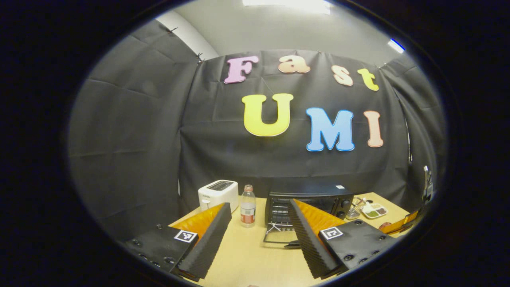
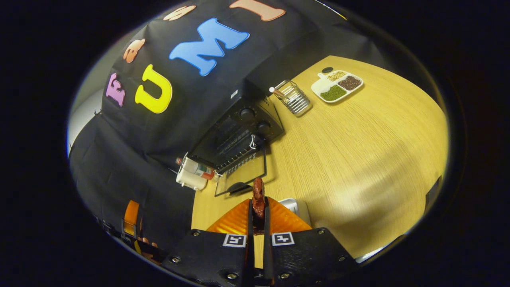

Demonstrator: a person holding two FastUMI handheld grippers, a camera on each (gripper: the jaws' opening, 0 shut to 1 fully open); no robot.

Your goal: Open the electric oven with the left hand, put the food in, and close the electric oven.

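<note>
Oven (image 1: 308,203) door (image 2: 241,177) down, left gripper (image 1: 259,235) spread and empty, right gripper (image 2: 258,217) clenched on reddish-brown food piece (image 2: 258,197), likely for loading.

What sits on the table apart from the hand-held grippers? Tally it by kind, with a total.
Electric oven, door down: 1
Toaster: 1
Bottle: 1
Wire rack: 1
Divided tray: 1
Total: 5
The food is off the table, in the right hand-held gripper.
</note>
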